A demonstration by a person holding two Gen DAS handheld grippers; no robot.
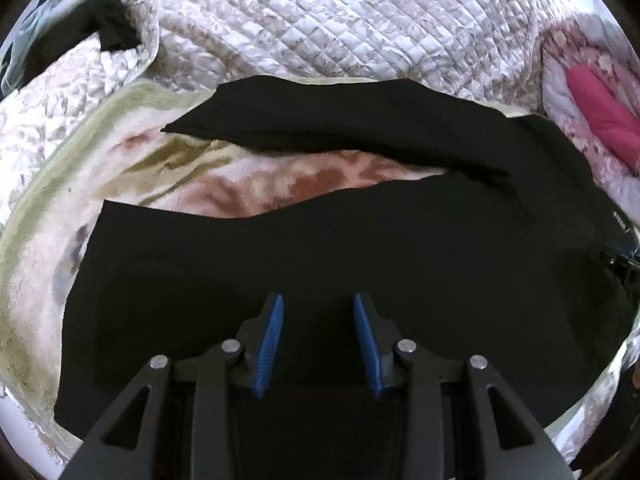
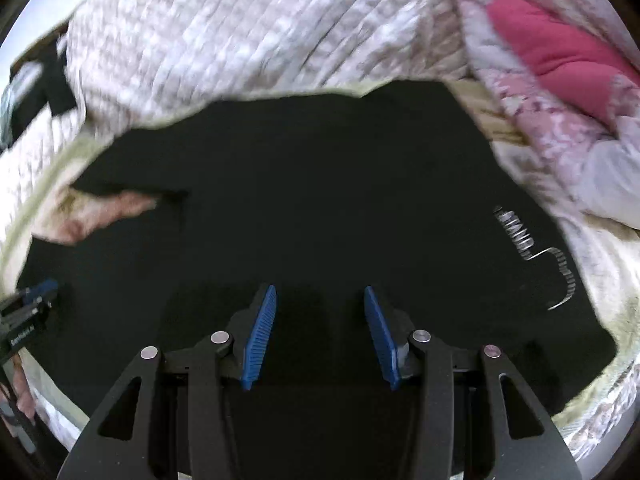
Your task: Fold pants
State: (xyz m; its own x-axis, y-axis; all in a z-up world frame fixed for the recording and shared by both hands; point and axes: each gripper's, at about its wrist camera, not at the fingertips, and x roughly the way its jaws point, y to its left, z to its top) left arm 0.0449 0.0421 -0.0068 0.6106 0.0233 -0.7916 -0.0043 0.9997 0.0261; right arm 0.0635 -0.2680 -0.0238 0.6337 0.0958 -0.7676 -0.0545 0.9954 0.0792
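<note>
Now we hold the left gripper (image 1: 319, 300) over the near leg of the pants (image 1: 360, 248), its blue pads (image 1: 272, 340) spread apart with nothing between them. Whether the tips touch the cloth, we cannot tell. The black pants lie flat on a fuzzy blanket (image 1: 36, 280) with pale green edges and rusty blotches. In the left view the two legs run off to the left, the far leg (image 1: 320, 116) and the near one apart, with a wedge of blanket showing between them; they join at the right. At the far right edge of that view we see the tip of the right gripper (image 1: 624, 264), above the pants.

We hold the right gripper (image 2: 320, 292) over the waist part of the pants (image 2: 320, 180), its pads (image 2: 380, 340) likewise apart and empty. A small white logo (image 2: 532, 256) sits on the cloth to the right. The left gripper (image 2: 28, 308) shows at the left edge of this view, near the pants' edge. This picture is blurred.

Beyond the blanket lies a white quilt (image 1: 320, 20), bunched along the far side. To the far right sits a pink floral quilt (image 2: 540, 100) with a bright pink patch. A dark garment (image 1: 108, 20) lies at the far left, on the white quilt.
</note>
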